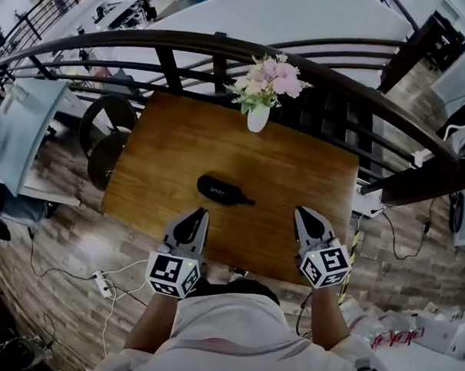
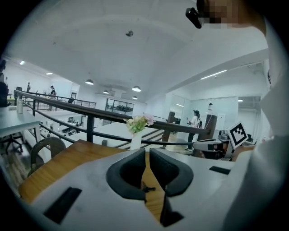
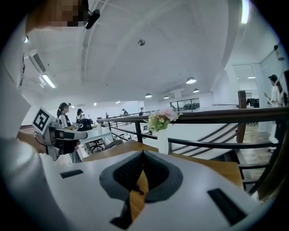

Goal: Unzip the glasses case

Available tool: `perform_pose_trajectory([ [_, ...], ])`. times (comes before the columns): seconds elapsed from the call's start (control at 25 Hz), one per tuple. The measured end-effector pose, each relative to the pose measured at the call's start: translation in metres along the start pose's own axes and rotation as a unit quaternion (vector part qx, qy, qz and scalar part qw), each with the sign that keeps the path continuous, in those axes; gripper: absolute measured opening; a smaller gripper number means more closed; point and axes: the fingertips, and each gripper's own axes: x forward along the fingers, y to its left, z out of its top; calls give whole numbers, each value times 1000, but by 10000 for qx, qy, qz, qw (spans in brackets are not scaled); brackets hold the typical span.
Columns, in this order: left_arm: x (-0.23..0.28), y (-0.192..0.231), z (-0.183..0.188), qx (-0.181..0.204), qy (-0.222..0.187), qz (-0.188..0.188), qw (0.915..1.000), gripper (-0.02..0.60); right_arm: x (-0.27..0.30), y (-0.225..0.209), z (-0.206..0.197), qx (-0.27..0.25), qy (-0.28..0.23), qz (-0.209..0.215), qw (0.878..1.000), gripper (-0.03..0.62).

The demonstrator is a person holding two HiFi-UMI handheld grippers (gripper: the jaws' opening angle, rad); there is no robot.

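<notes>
Glasses case [image 1: 222,190] lies flat mid-table [image 1: 310,169], just beyond left gripper [image 1: 197,215] and right gripper [image 1: 302,213], both closed and empty; probably light, semi-stiff and skiddy on wood, so pin the body and pinch the right-end pull tab [image 1: 248,201].

A wooden table [image 1: 294,176] stands against a dark curved railing [image 1: 223,46]. A white vase of flowers [image 1: 258,117] sits at its far edge, a black chair [image 1: 104,133] to the left, on plank floor [image 1: 61,235].

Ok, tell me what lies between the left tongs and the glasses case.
Only bare table. In the head view the left tongs sit just short of the glasses case, with nothing but wood between them.
</notes>
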Motion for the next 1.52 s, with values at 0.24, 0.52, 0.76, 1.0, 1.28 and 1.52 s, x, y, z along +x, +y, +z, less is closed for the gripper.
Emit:
perform_pose_trajectory([
  [0.24, -5, 38, 4, -112, -71, 190, 9997, 37, 35, 31, 0, -27, 138, 230, 9996, 52],
  [0.52, -19, 72, 7, -181, -41, 69, 9998, 37, 61, 65, -8, -419, 546, 275, 9973, 94],
  [0.76, -28, 93, -8, -320, 138, 147, 9993, 38, 100, 100, -52, -1340, 1472, 810, 9766, 289],
  [1.0, -42, 112, -28, -466, 329, 445, 9974, 37, 158, 105, -130, -2256, 2446, 1347, 9334, 397],
  [1.28, -59, 130, -46, -646, 482, 817, 9934, 37, 213, 100, -200, -3120, 3203, 1765, 8769, 433],
  [1.52, -65, 130, -55, -711, 570, 930, 9915, 37, 228, 88, -215, -3151, 3263, 1573, 8772, 398],
])
